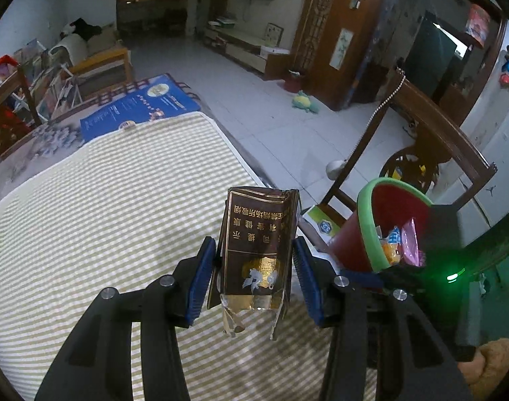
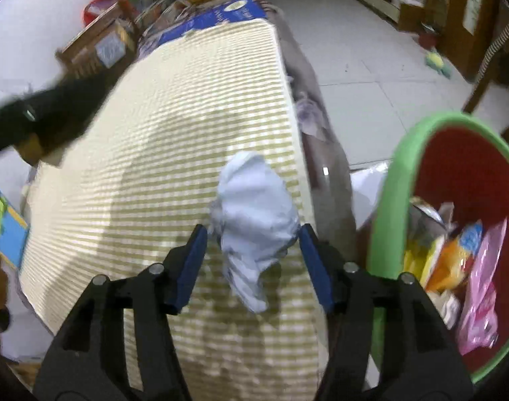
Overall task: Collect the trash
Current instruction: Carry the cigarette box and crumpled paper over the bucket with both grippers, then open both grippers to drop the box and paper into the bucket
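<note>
red bin (image 2: 468,180) holds wrappers (image 2: 478,287); left gripper (image 1: 254,267) grips cigarette pack (image 1: 257,250); right gripper (image 2: 252,260) grips crumpled tissue (image 2: 254,214); striped mat (image 1: 104,217) below.

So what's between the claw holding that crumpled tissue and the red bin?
In the right wrist view, only the striped mat's edge and a grey strip beside it separate the right claw, gripping the tissue, from the red bin.

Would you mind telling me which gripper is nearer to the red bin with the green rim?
Right. The right gripper, holding the crumpled tissue, sits just beside the bin. The left gripper, holding the brown packet, is farther back over the mat.
</note>
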